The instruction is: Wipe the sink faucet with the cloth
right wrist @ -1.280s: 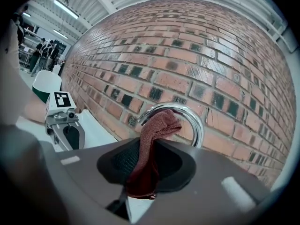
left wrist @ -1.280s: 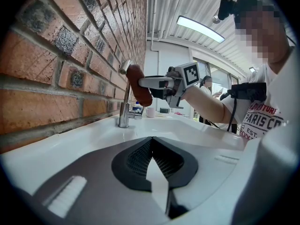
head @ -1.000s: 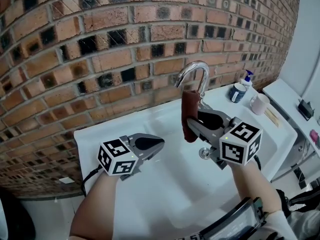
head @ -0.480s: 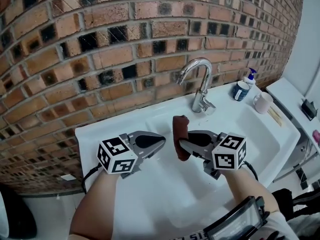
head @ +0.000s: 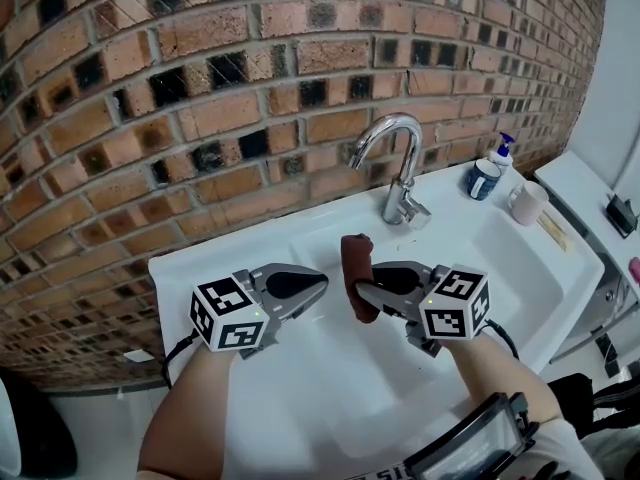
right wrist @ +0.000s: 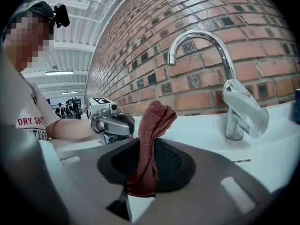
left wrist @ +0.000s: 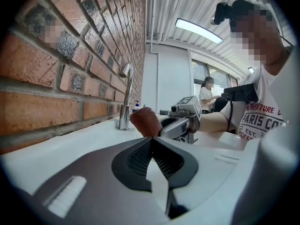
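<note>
A chrome gooseneck faucet (head: 400, 173) stands at the back of the white sink (head: 520, 268), below the brick wall. My right gripper (head: 362, 290) is shut on a reddish-brown cloth (head: 356, 276), which sticks up and hangs from its jaws over the basin, well short of the faucet. In the right gripper view the cloth (right wrist: 150, 146) is pinched between the jaws, with the faucet (right wrist: 225, 83) ahead to the right. My left gripper (head: 318, 284) is shut and holds nothing, just left of the cloth. The left gripper view shows the cloth (left wrist: 146, 122) and faucet (left wrist: 125, 97) ahead.
A soap pump bottle (head: 500, 153), a dark blue jar (head: 482, 181) and a pale pink mug (head: 527, 205) stand on the sink's right ledge. A white counter (head: 600, 228) with small items lies further right. The brick wall (head: 200, 98) rises straight behind the sink.
My right gripper has pulled the cloth off the faucet and back toward me and left, down over the basin. The left gripper has barely moved.
</note>
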`<state>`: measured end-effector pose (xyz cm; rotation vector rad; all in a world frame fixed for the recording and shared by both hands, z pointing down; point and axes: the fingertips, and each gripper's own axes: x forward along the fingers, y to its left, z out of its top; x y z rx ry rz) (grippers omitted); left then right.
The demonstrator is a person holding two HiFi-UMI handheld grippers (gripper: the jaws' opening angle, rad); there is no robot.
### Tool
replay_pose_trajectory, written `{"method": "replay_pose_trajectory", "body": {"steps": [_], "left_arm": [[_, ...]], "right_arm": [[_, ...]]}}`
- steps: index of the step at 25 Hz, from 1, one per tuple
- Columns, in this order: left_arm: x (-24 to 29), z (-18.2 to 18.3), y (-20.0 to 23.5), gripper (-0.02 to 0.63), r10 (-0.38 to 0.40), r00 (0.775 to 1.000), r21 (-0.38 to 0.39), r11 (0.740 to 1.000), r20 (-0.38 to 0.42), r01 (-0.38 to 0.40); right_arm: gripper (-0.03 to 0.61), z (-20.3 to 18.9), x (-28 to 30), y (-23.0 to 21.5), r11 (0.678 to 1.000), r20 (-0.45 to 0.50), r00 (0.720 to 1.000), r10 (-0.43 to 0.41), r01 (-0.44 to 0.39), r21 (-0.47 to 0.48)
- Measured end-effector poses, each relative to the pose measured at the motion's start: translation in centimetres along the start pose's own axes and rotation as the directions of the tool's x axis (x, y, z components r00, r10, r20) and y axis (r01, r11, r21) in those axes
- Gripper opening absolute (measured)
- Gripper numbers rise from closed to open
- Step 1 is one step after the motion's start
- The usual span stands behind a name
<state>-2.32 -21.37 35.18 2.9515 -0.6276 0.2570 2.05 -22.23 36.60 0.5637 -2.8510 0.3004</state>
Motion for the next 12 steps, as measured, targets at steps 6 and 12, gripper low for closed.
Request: {"method": "replay_pose_trajectory", "body": {"steps": [6,12], "left_arm": [[-0.02,0.03,0.04,0.008,0.002,1.0,0.002,1.0,0.003,-0.002],[-0.04,-0.02,0.01,0.008,0.001,1.0,0.001,1.0,0.002,-0.001]], "right_arm": [[0.084,0.06,0.08,0.18,1.0,0.003,1.0,0.013,-0.013,-0.013],[0.084,0.15,-0.01,0.21,1.0,0.007,1.0,0.015,-0.015,-0.012]]}}
